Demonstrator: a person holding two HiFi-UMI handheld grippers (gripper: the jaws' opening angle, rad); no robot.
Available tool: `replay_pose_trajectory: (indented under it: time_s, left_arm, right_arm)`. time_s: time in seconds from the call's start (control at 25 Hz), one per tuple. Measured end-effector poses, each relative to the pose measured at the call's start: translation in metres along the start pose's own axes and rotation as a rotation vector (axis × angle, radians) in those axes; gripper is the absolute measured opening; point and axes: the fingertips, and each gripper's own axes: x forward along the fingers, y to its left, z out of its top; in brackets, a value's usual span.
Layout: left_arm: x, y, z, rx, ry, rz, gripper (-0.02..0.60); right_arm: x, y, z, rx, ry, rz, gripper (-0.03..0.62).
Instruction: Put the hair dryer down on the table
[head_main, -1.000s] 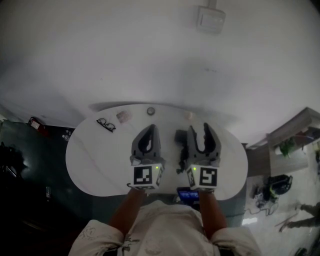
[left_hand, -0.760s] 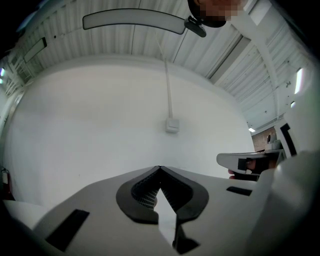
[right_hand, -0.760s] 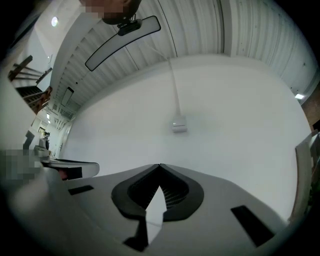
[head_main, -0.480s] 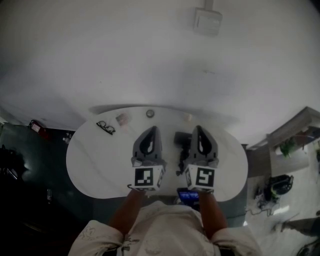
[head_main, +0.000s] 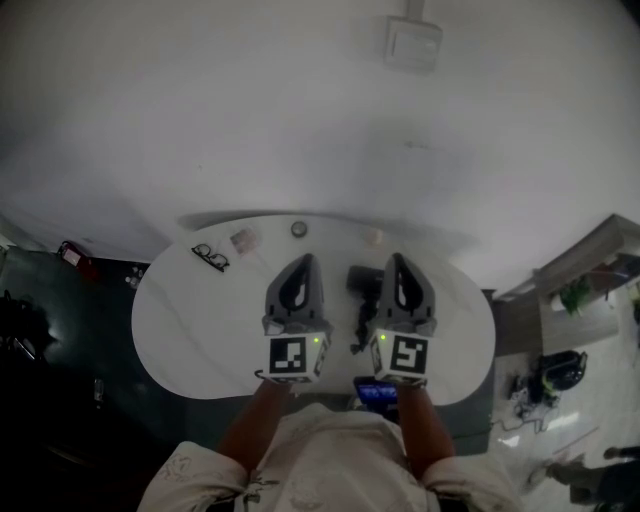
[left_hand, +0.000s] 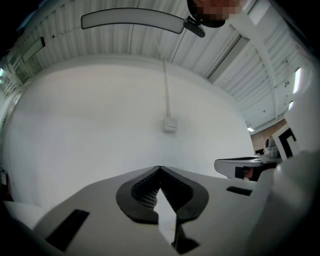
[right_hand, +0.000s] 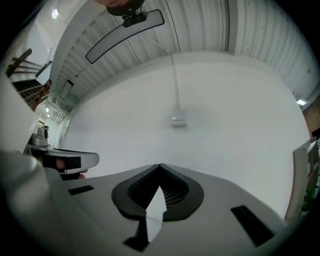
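The dark hair dryer (head_main: 360, 281) lies on the white oval table (head_main: 190, 330), its cord trailing toward the near edge. It rests between my two grippers, close beside the right one, and neither touches it. My left gripper (head_main: 306, 259) hovers over the table's middle with its jaws shut and nothing between them. My right gripper (head_main: 397, 257) is likewise shut and empty. In the left gripper view the left gripper (left_hand: 159, 167) points at a bare white wall. The right gripper (right_hand: 160, 165) shows the same in the right gripper view, and the dryer is out of sight in both.
A pair of glasses (head_main: 211, 256) lies at the table's far left. Small items (head_main: 243, 239) (head_main: 299, 228) (head_main: 375, 236) sit along the far edge by the wall. A blue object (head_main: 376, 391) shows just past the near edge. A wall box (head_main: 413, 41) hangs above.
The right gripper's jaws, wide open a second ago beside the dryer, have closed with nothing in them. Both grippers otherwise stay in place over the table.
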Motion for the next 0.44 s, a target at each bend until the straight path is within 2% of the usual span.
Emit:
replay_pose_trajectory:
  time_s: [0.16,0.44]
  left_arm:
    - [0.001,0.000,-0.001,0.008,-0.021,0.003,-0.005]
    - [0.005,-0.001,0.001,0.065,-0.054,-0.003,-0.005]
  right_arm:
    - [0.001,-0.003,-0.006,0.004,0.019,-0.010,0.005]
    - [0.002,-0.009,-0.015,0.006,0.046,-0.017,0.005]
